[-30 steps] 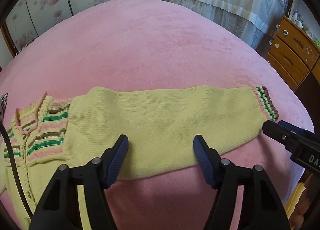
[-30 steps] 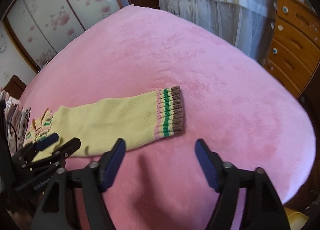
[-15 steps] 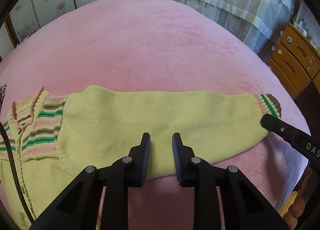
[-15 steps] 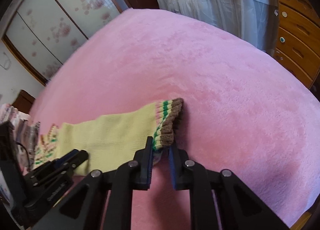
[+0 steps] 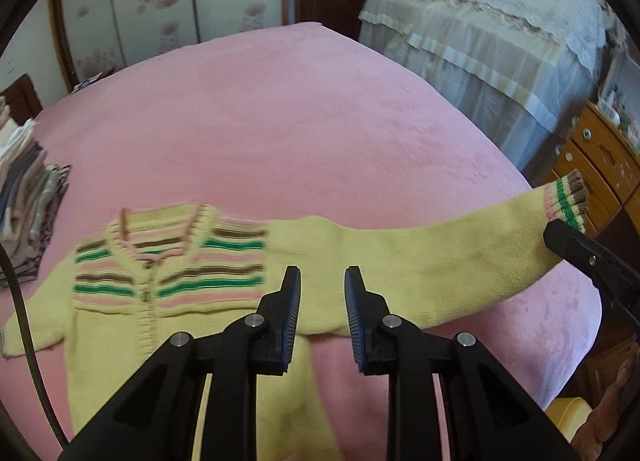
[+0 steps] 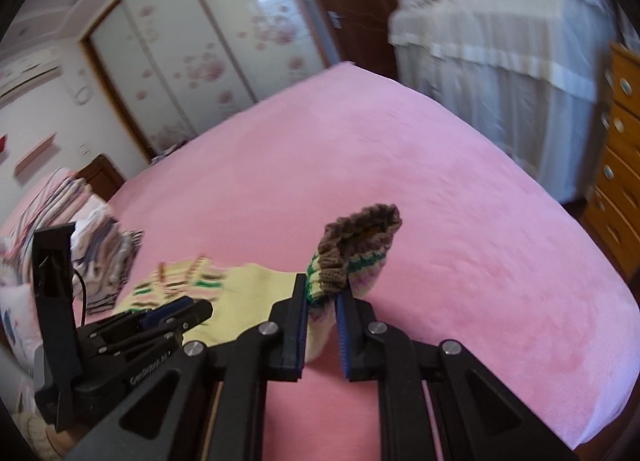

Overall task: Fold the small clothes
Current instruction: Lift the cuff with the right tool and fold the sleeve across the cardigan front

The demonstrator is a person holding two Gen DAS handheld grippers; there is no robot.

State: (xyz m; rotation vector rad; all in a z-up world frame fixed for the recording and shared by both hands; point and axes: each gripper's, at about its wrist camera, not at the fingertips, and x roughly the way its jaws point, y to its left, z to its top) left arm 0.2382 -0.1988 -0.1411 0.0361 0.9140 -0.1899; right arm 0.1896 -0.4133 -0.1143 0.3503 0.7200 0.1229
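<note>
Pink plush bedspread [image 5: 280, 121] under a small yellow knit cardigan [image 5: 120, 341], one sleeve [image 5: 420, 261] lifted between my two grippers.

My left wrist view gives me the whole striped chest lying flat with the raised sleeve stretching to the right; my right wrist view shows only the cuff [image 6: 352, 249] end, plus a stack of folded clothes [image 6: 100, 245] beyond. The cardigan's lower hem is cut off by the frame, and my right view is blurred. My left gripper [image 5: 322, 313] is drawn in and pinches the sleeve's lower edge near the shoulder. My right gripper [image 6: 322, 301] is pressed onto the striped cuff, whose brown rim bunches above the pads.
</note>
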